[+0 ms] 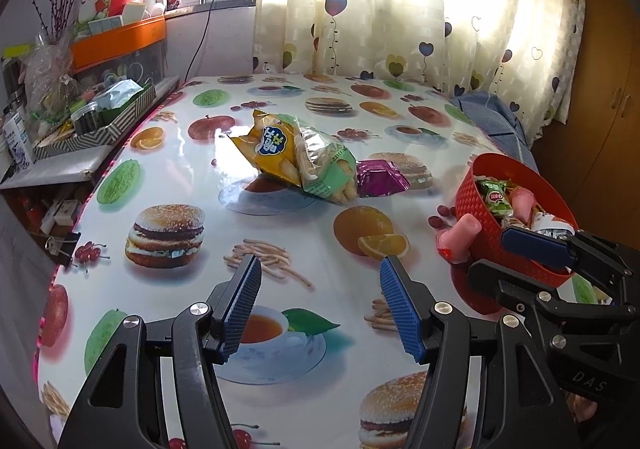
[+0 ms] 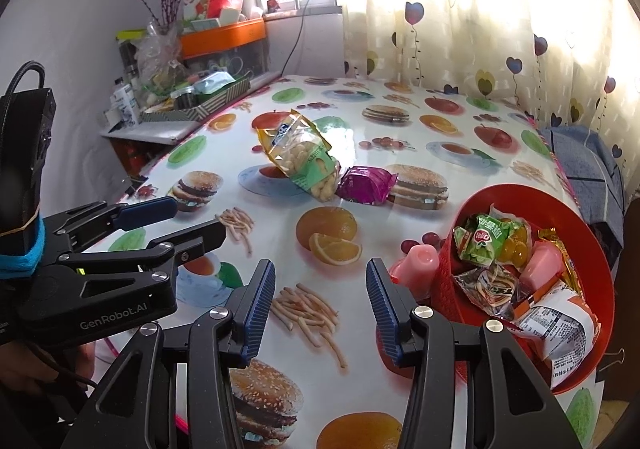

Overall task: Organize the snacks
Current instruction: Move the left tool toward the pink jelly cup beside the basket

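Observation:
On the food-print tablecloth, a yellow snack bag (image 1: 268, 147) leans against a clear and green bag of puffs (image 1: 324, 165) (image 2: 308, 161). A purple packet (image 1: 380, 179) (image 2: 366, 185) lies just right of them. A red woven basket (image 1: 476, 209) (image 2: 520, 193) at the right holds several wrapped snacks. A pink soft snack (image 1: 460, 235) (image 2: 416, 265) lies outside against its left wall. My left gripper (image 1: 320, 289) (image 2: 198, 217) hovers open over the near table, nothing between its pads. My right gripper (image 2: 320, 289) (image 1: 508, 257) is open and holds nothing, its right finger close to the pink snack.
A cluttered side shelf (image 1: 60, 165) with a striped tray (image 1: 100, 129) and an orange box (image 1: 120, 41) borders the table's left edge. The heart-print curtain (image 1: 400, 9) hangs behind. A blue cloth (image 2: 584, 161) drapes past the far right corner. A binder clip (image 1: 64, 245) grips the left edge.

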